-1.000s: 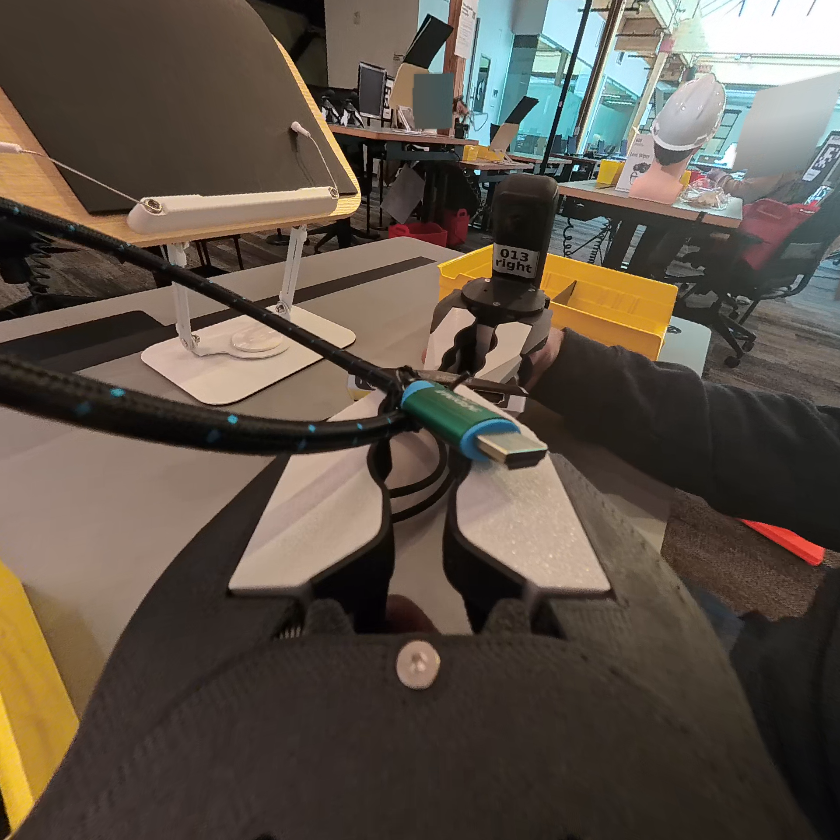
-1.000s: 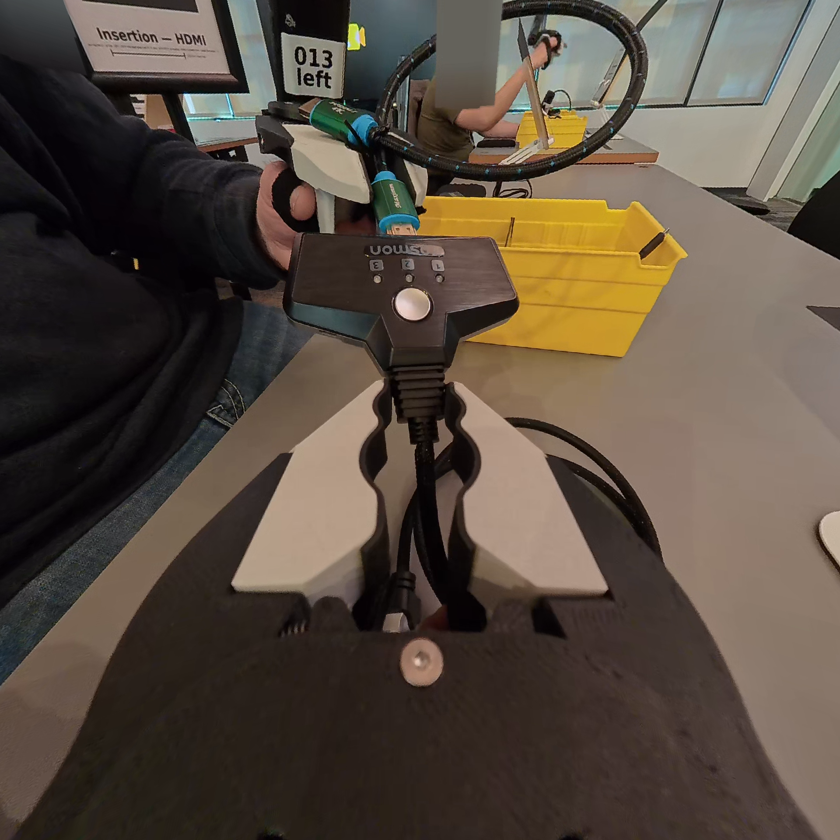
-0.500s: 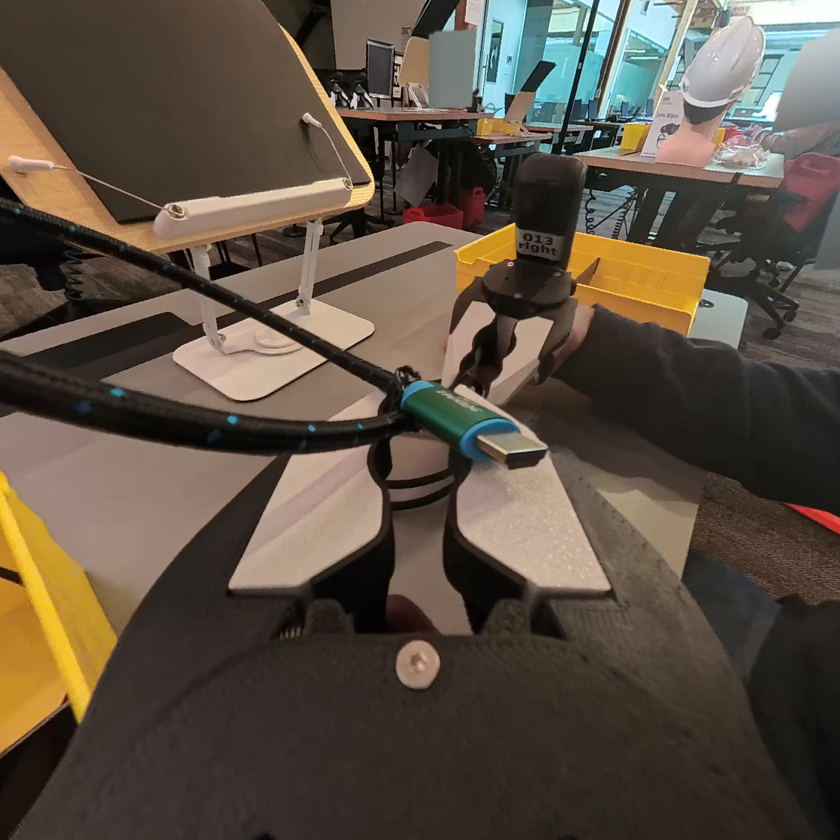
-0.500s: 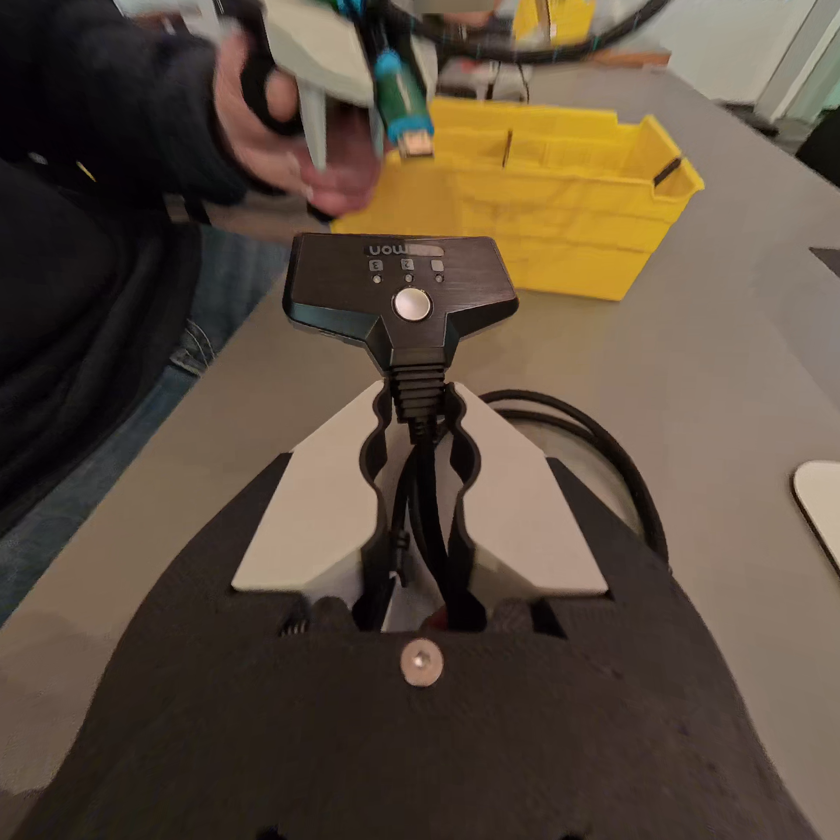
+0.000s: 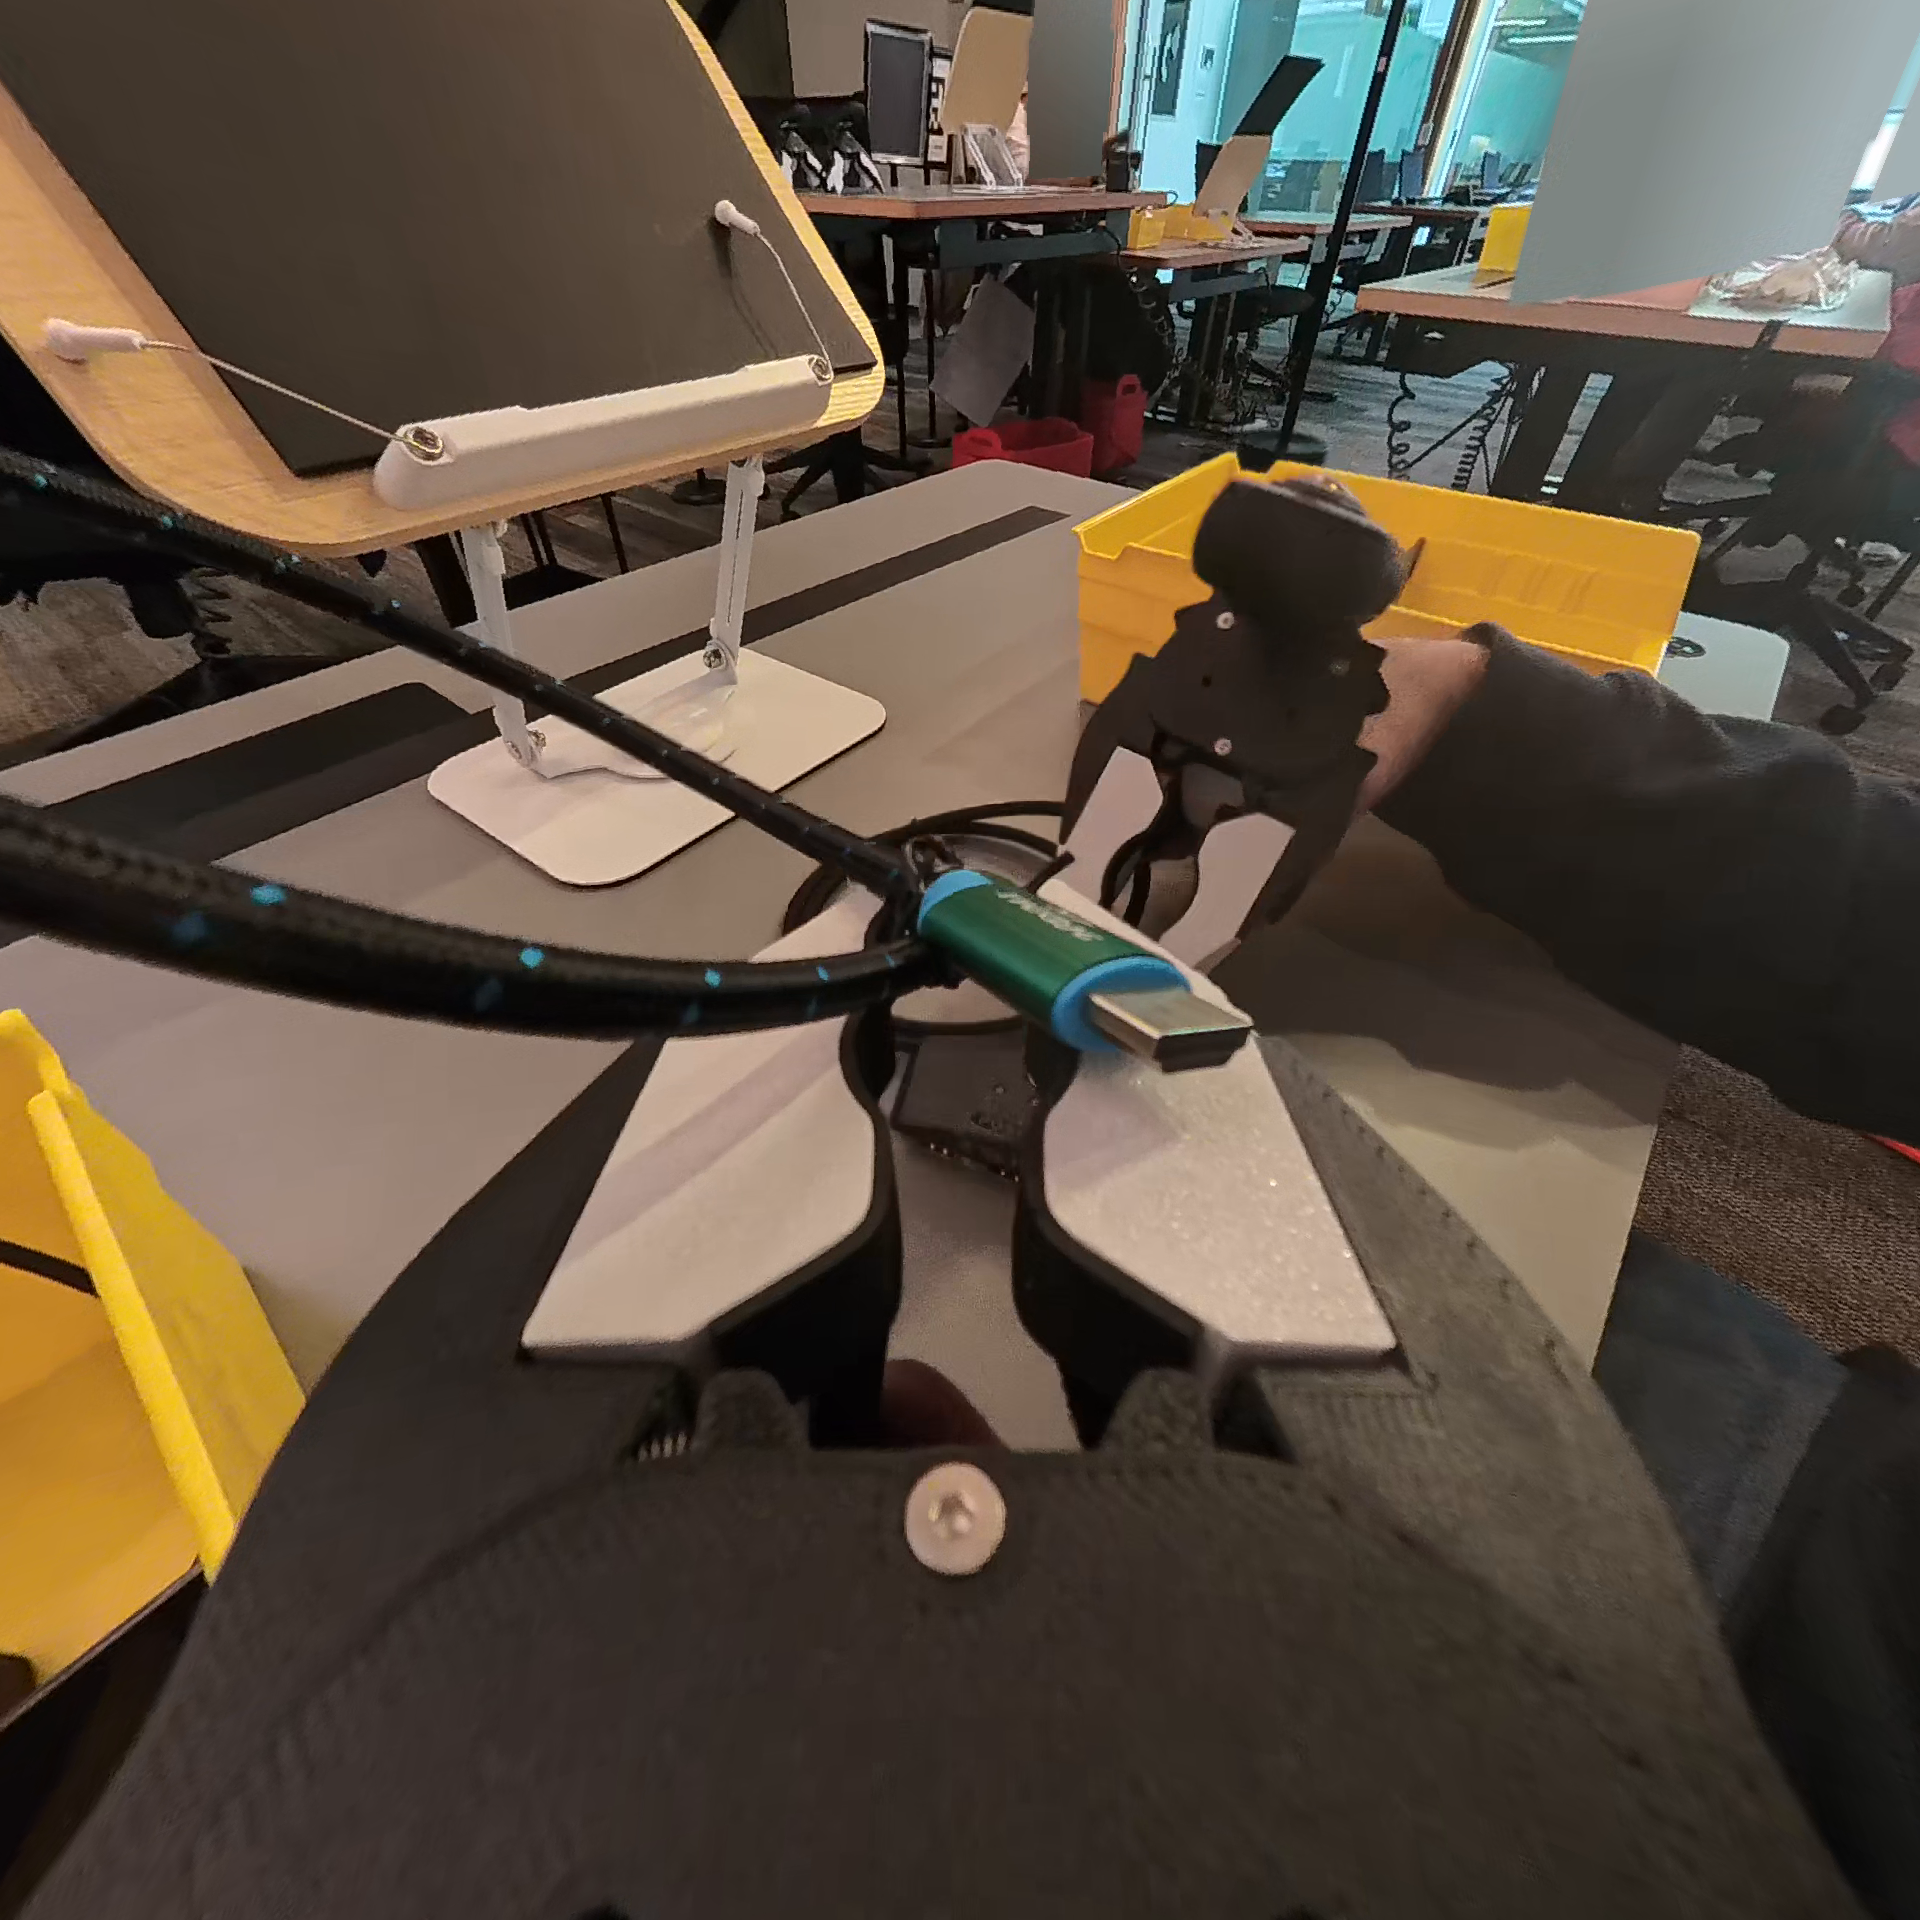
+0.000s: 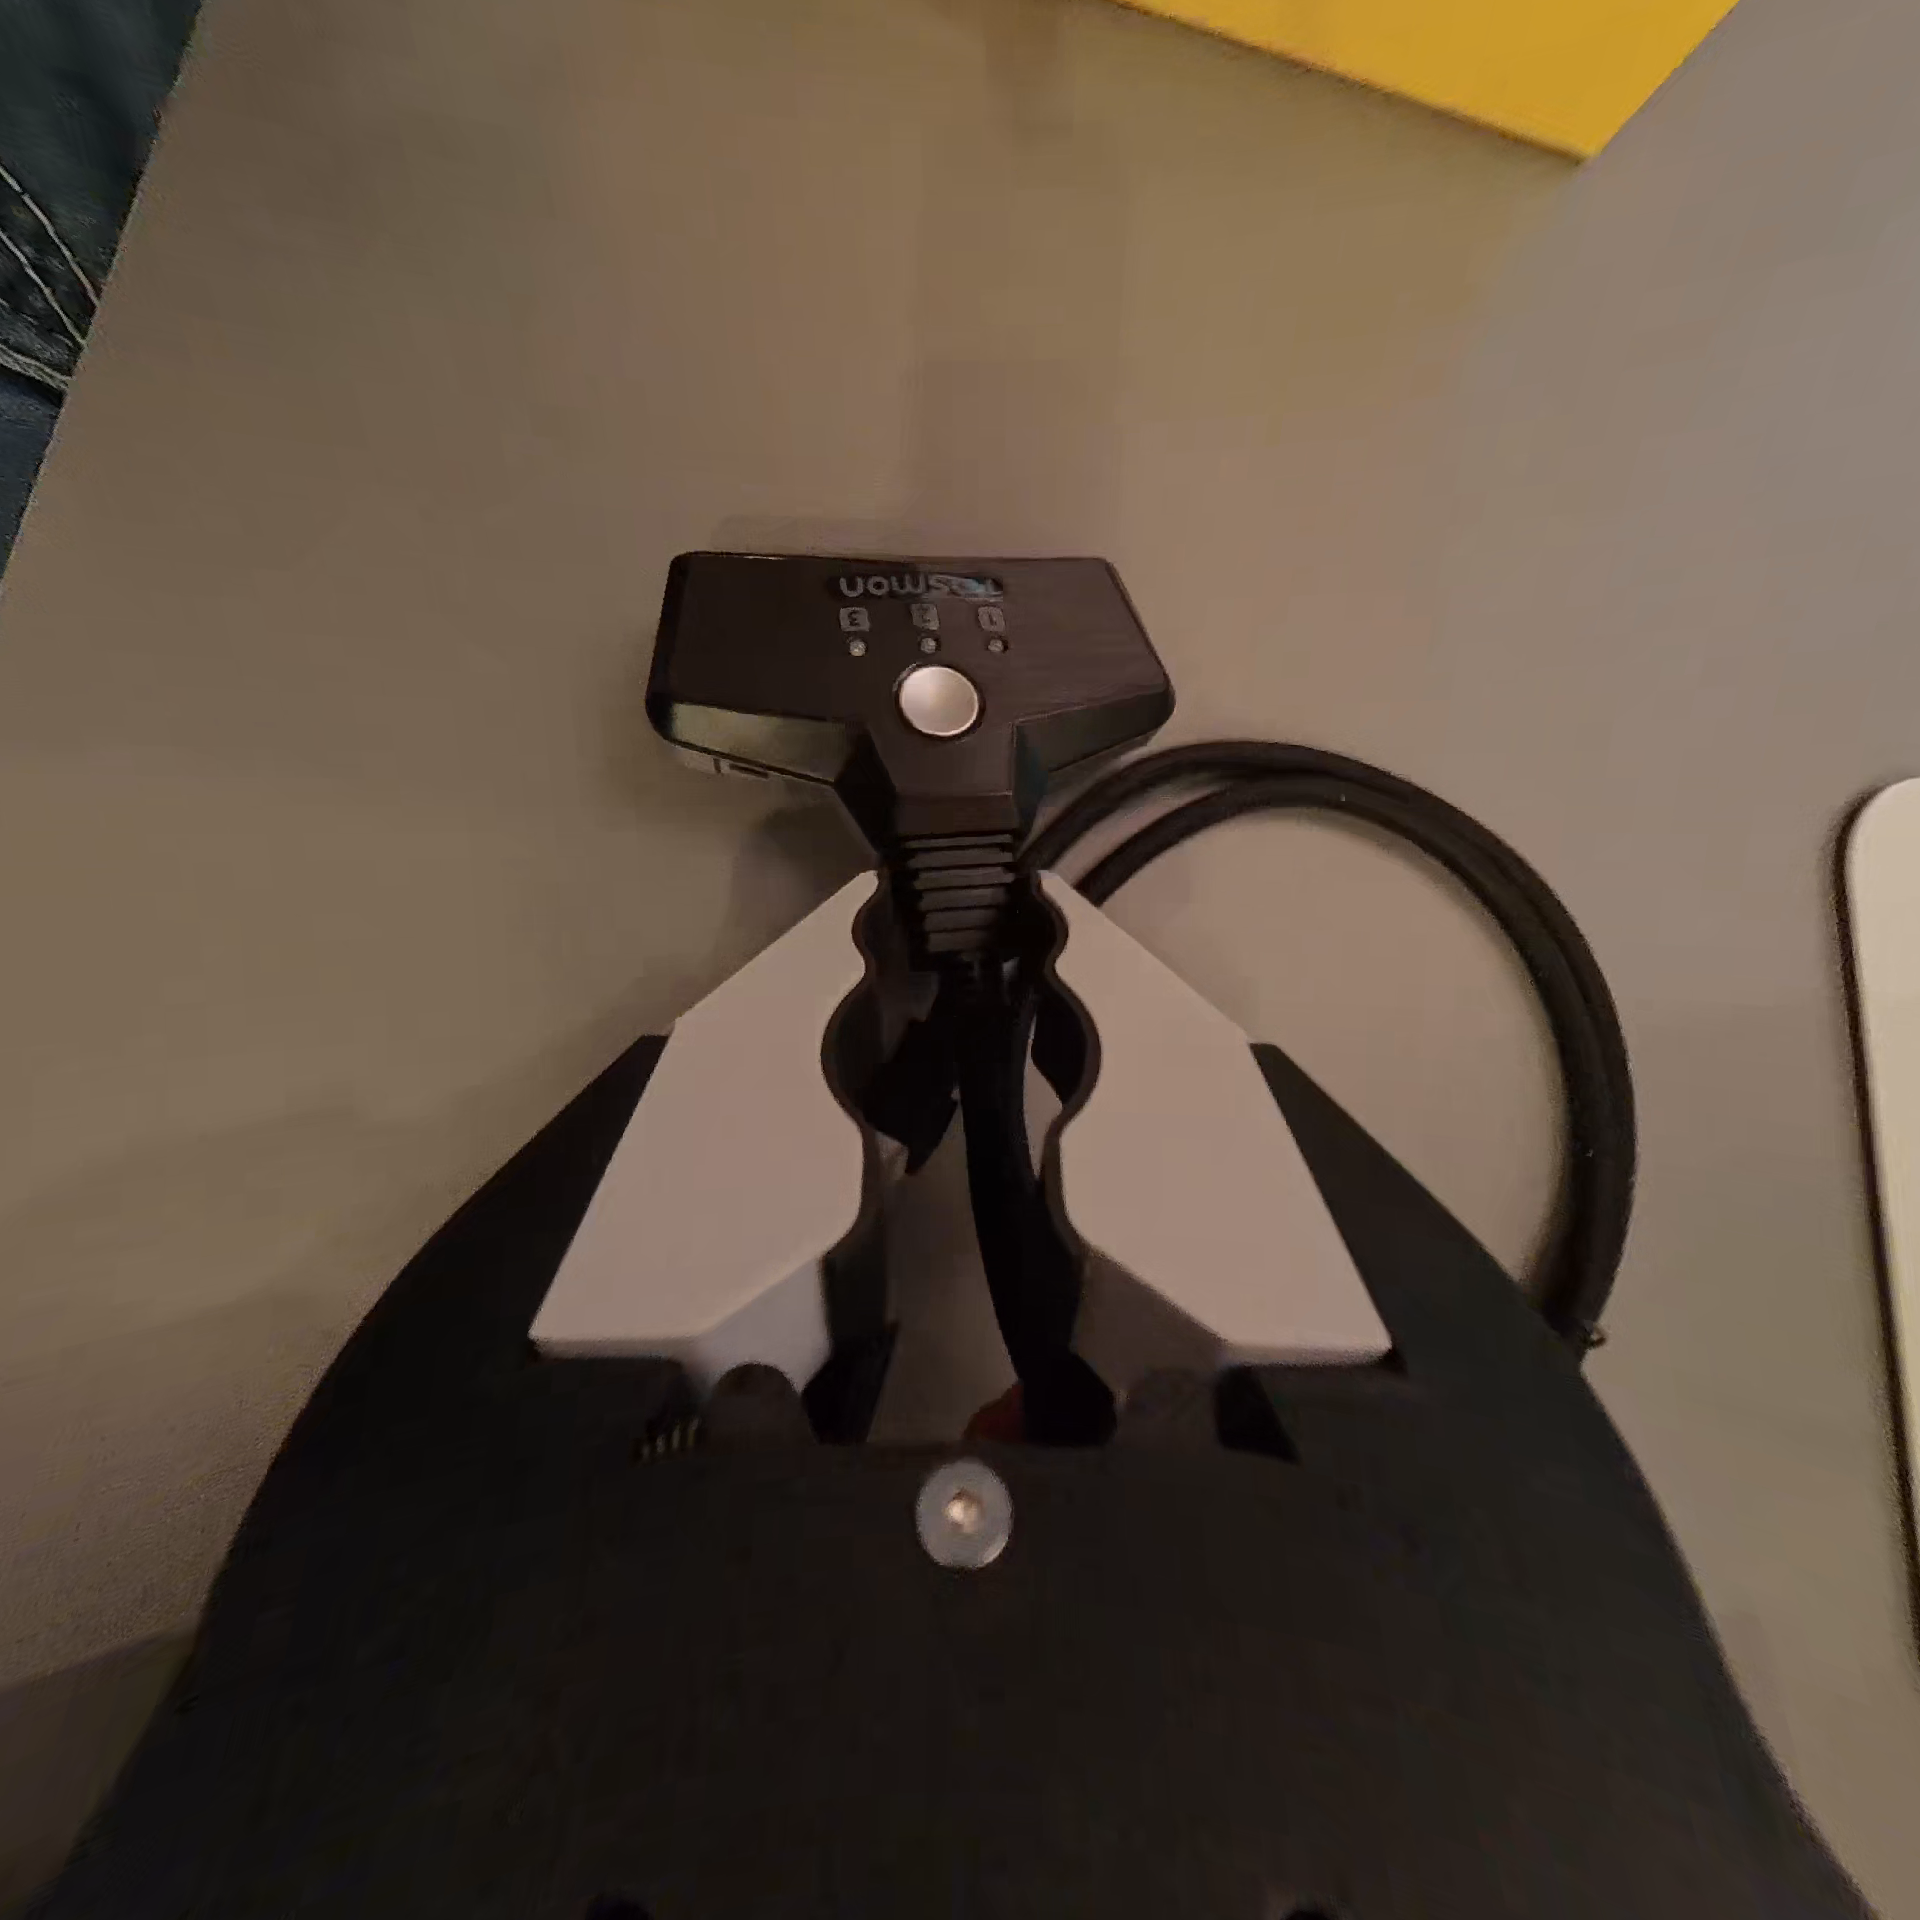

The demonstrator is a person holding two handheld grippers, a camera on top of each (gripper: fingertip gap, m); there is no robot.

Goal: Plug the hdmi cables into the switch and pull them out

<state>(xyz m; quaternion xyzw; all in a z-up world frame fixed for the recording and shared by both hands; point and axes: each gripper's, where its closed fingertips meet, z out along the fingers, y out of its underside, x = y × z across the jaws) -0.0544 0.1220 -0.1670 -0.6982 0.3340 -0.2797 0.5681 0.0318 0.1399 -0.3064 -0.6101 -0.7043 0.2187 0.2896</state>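
Switch (image 6: 914,665) lowered onto table (image 6: 416,416), right jaws pinching its neck; left jaws pinching cable (image 5: 416,966).

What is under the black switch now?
Grey table lies under the switch, with its black cable looped beside it. Contact underneath is hidden.
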